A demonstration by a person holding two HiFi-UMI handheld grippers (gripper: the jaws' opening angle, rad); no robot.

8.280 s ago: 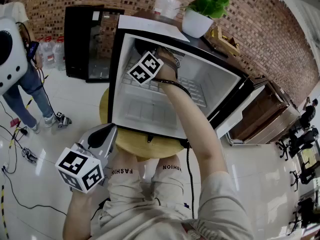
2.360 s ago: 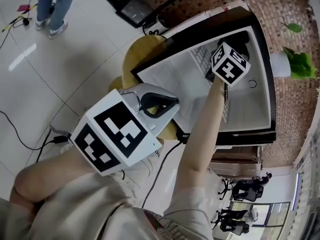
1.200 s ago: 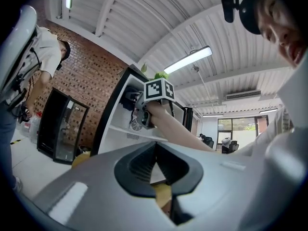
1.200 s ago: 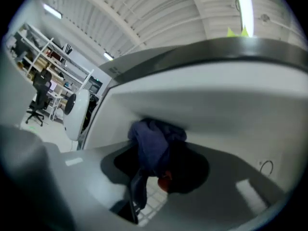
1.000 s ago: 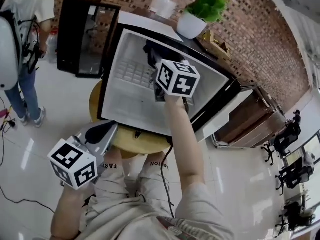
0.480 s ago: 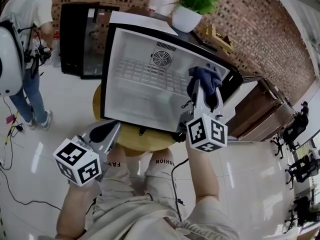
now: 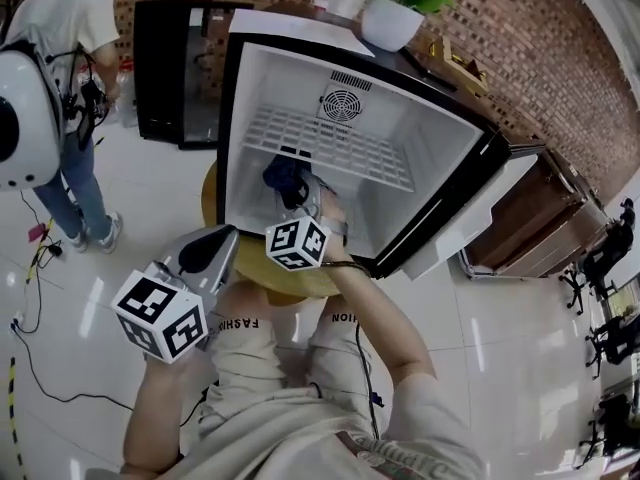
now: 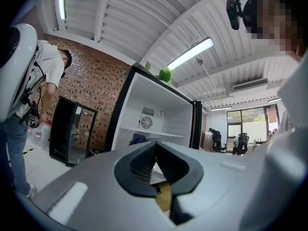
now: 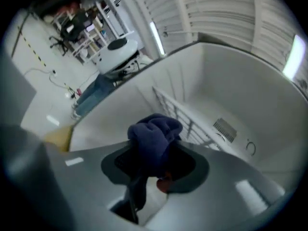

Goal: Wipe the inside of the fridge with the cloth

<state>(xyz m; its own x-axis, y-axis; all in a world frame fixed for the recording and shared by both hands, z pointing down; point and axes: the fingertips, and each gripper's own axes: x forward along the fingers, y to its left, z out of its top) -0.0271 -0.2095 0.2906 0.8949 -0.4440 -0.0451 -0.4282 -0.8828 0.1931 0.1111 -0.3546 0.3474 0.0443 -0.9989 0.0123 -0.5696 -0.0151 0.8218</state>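
The small fridge (image 7: pixel 245 118) stands open, white inside, with a wire shelf (image 7: pixel 350 148) and a round fan grille (image 7: pixel 340 105) on the back wall. My right gripper (image 7: pixel 295 193) reaches into the lower compartment under the shelf, shut on a bunched dark blue cloth (image 7: pixel 284 176). In the right gripper view the cloth (image 9: pixel 155 133) bulges out between the jaws of the right gripper (image 9: pixel 154 163), with the shelf (image 9: pixel 185 119) beyond. My left gripper (image 7: pixel 222 240) hangs outside the fridge at the lower left, shut and empty; the left gripper (image 8: pixel 155 150) points level at the fridge (image 8: pixel 159 114).
The fridge sits on a round wooden stand (image 7: pixel 255 280), its door (image 7: pixel 470 230) swung open to the right. A potted plant (image 7: pixel 405 8) stands on top. A black glass-door cabinet (image 7: pixel 180 68) and a person with a white backpack (image 7: pixel 55 78) are at the left. Cables (image 7: pixel 40 368) lie on the floor.
My right gripper with the cloth has dropped from the fridge's right front edge down and left into the lower compartment, rolling as it went. The left gripper has barely shifted.
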